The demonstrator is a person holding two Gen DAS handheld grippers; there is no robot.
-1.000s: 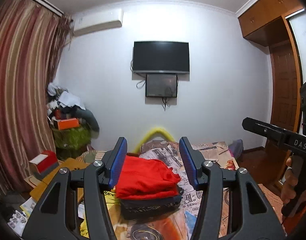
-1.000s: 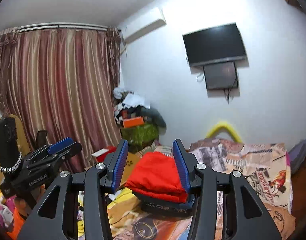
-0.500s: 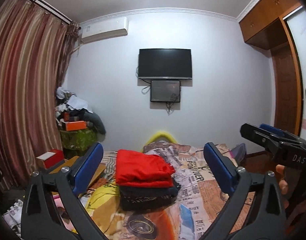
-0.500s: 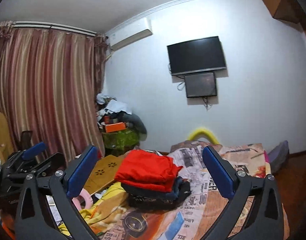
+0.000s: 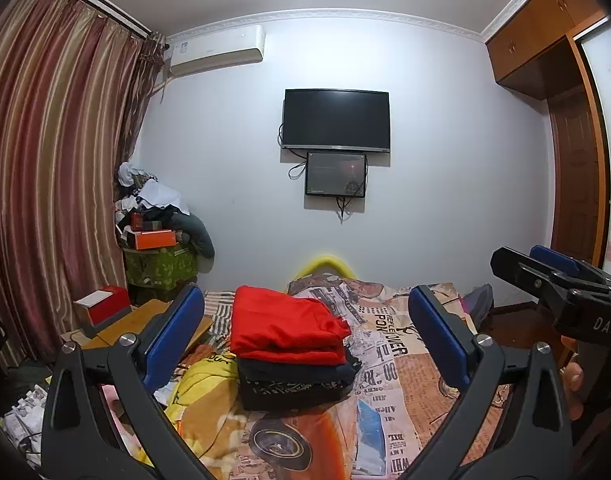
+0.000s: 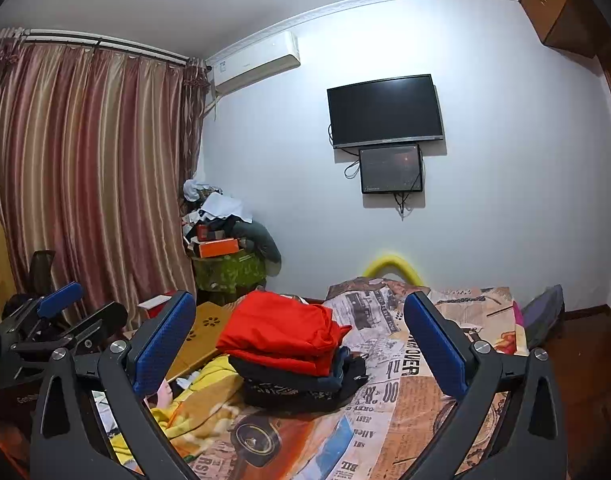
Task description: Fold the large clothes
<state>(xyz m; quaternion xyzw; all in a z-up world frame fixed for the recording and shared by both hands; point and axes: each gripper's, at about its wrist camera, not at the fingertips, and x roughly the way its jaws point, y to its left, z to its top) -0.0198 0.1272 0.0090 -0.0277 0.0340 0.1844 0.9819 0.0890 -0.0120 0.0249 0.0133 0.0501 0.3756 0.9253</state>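
A folded red garment (image 5: pixel 283 330) lies on top of a stack of dark folded clothes (image 5: pixel 293 382) on the bed; the stack also shows in the right wrist view, with the red garment (image 6: pixel 279 332) on the dark clothes (image 6: pixel 301 384). My left gripper (image 5: pixel 305 338) is open and empty, held back from the stack, its blue pads framing it. My right gripper (image 6: pixel 299 344) is open and empty, also short of the stack. The right gripper shows at the right edge of the left wrist view (image 5: pixel 545 276); the left gripper shows at the left of the right wrist view (image 6: pixel 65 316).
The bed has a newspaper-print cover (image 5: pixel 389 360) and a yellow blanket (image 5: pixel 201 384) left of the stack. A wooden board (image 6: pixel 203 334) and red box (image 5: pixel 103 306) lie at the left. A clutter pile (image 5: pixel 157 232) stands by the curtain. A TV (image 5: pixel 335 120) hangs on the wall.
Both grippers opened from nearly shut to wide open and drew back from the folded stack, which now looks smaller and farther. The stack has not moved.
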